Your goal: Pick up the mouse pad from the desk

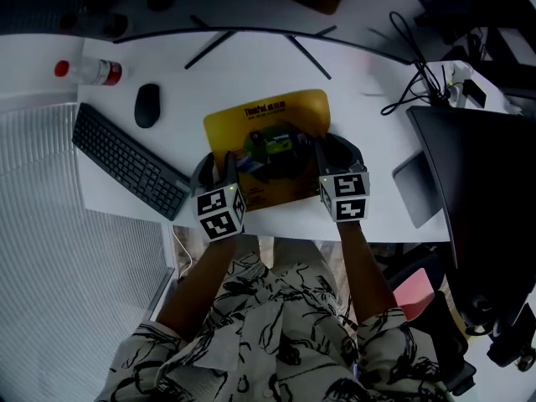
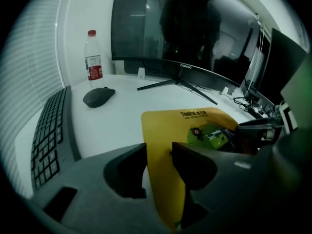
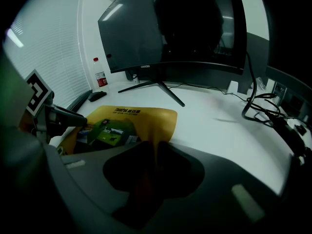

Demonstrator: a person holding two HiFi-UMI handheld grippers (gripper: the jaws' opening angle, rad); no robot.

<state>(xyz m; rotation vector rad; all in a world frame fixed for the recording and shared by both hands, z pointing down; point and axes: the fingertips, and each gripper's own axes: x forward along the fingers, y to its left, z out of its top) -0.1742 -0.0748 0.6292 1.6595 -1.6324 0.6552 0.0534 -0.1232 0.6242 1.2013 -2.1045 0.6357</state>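
Item: mouse pad (image 1: 285,111), yellow, on counter (image 1: 251,65); right claw (image 3: 155,152) pinches one edge, left claw (image 2: 158,150) spread around other. We fear lopsided lift, slippage.

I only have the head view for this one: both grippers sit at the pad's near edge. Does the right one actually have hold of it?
Observer: Yes. The right gripper view shows the right gripper with its fingers closed on the pad, whose edge rises between them.
Operator: And the left?
Observer: The left gripper has the pad's edge between its fingers, but they stand apart rather than pinching it.
Operator: Is that bottle lying down?
Observer: No. The left gripper view shows the bottle standing upright.
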